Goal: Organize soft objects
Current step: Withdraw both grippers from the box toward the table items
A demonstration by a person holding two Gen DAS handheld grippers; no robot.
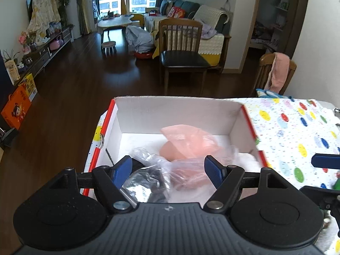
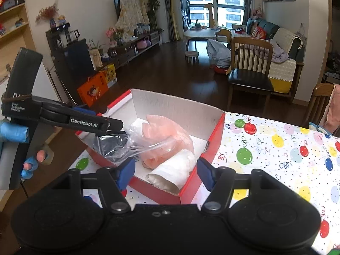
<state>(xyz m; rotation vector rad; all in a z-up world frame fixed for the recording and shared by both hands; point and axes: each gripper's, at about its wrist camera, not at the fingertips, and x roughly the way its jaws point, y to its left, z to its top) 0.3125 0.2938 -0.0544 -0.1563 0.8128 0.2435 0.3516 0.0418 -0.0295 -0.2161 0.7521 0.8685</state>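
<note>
A red cardboard box (image 1: 235, 116) with a white inside stands at the table's left edge. In it lie a pink soft bundle (image 1: 187, 140), a clear plastic bag (image 1: 148, 170) with something dark inside, and a white rolled cloth (image 2: 172, 170). My left gripper (image 1: 169, 170) hangs open just above the plastic bag, pads clear of it. My right gripper (image 2: 166, 173) is open over the box's near wall and the white roll, with nothing held. In the right wrist view the left gripper (image 2: 114, 125) reaches in from the left over the bag. A hand in blue finger covers (image 2: 29, 165) holds it.
The box (image 2: 214, 136) rests on a balloon-patterned tablecloth (image 2: 276, 148) that spreads to the right. Beyond the table's far edge stand a wooden chair (image 1: 180, 48) with a dark seat and another chair draped with a pink towel (image 1: 278, 70). Dark wooden floor lies to the left.
</note>
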